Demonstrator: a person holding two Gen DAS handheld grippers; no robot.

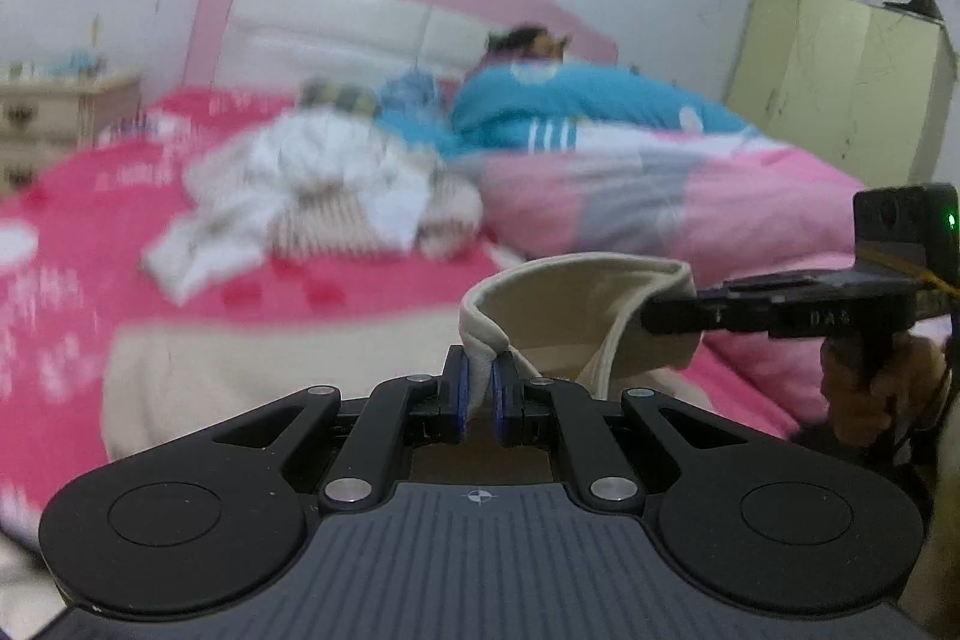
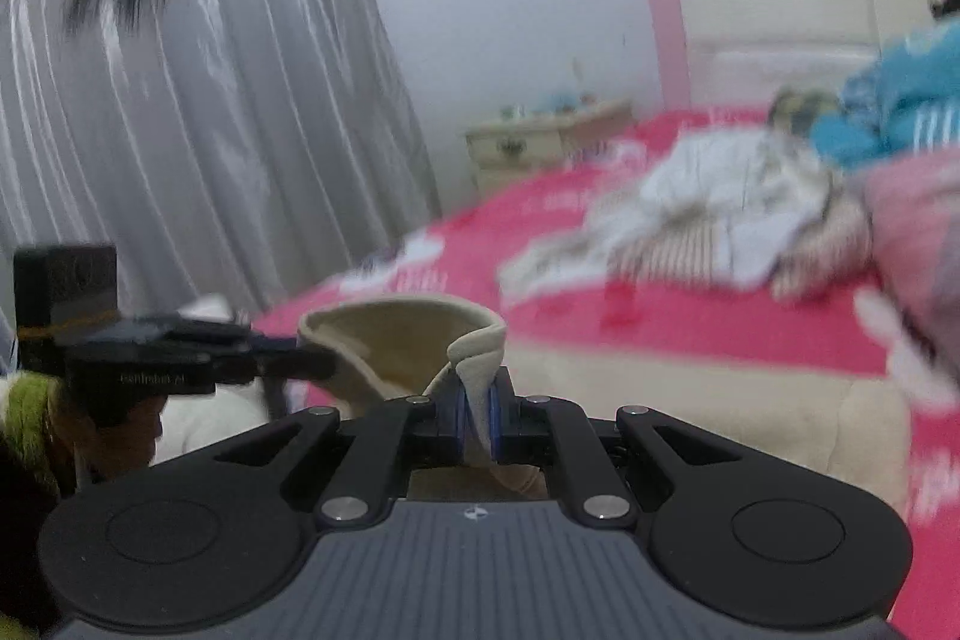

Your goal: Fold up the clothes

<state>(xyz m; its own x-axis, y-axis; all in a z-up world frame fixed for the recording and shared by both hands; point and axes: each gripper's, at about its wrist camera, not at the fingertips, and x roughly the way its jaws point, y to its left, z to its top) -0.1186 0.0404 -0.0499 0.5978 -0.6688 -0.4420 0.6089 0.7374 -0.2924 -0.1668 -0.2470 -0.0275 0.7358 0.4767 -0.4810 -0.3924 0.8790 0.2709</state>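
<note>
both grippers pinching the cream garment point(image 1: 576, 316), left gripper point(image 1: 480, 388) on one edge, right gripper point(image 2: 477, 409) on the other, lifted over the pink bed point(image 1: 360, 292), probably to spread it flat.

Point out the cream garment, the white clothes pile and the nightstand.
cream garment point(image 1: 576, 292): left wrist view, raised edge.
white clothes pile point(image 1: 312, 172): left wrist view, middle.
nightstand point(image 2: 546, 139): right wrist view, drawer front.
</note>
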